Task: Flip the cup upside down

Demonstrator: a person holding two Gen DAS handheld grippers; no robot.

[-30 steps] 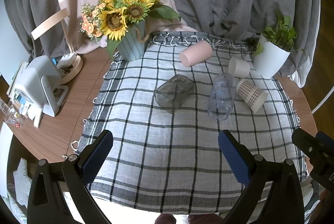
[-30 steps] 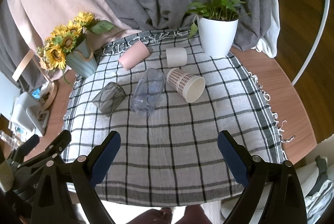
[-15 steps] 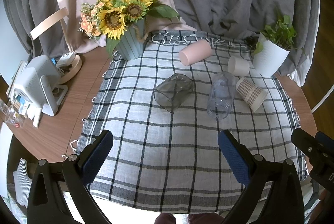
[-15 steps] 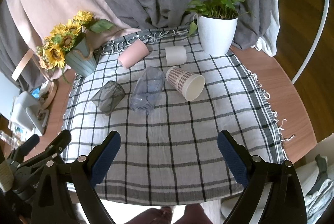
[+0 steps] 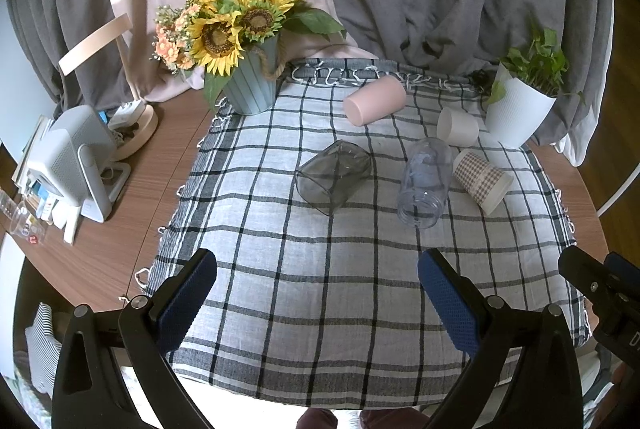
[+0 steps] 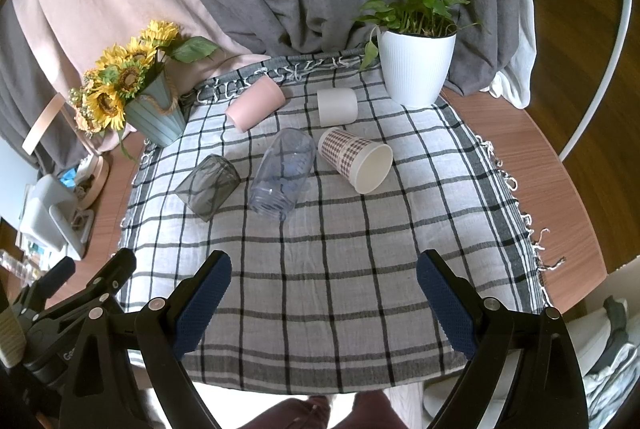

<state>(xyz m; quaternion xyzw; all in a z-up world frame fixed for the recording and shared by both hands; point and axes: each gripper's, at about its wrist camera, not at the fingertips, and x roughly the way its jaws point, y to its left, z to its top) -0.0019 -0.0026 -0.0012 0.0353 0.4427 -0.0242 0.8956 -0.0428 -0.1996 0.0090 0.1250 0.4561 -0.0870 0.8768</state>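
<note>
Several cups lie on their sides on a checked cloth (image 5: 320,269): a smoky grey glass (image 5: 334,176) (image 6: 208,186), a clear plastic tumbler (image 5: 424,183) (image 6: 284,173), a checked paper cup (image 5: 482,181) (image 6: 356,159), a pink cup (image 5: 375,100) (image 6: 255,102) and a white cup (image 5: 457,127) (image 6: 337,101). My left gripper (image 5: 318,299) is open and empty above the cloth's near part. My right gripper (image 6: 324,303) is also open and empty there. Both are well short of the cups.
A sunflower pot (image 5: 250,85) stands at the cloth's far left corner and a white plant pot (image 5: 518,111) at the far right. A white device (image 5: 76,161) and lamp base (image 5: 134,127) sit on the wooden table at left. Grey curtains hang behind.
Both views have shifted slightly; the cups sit a touch higher in frame. No cup has moved and both grippers stay open.
</note>
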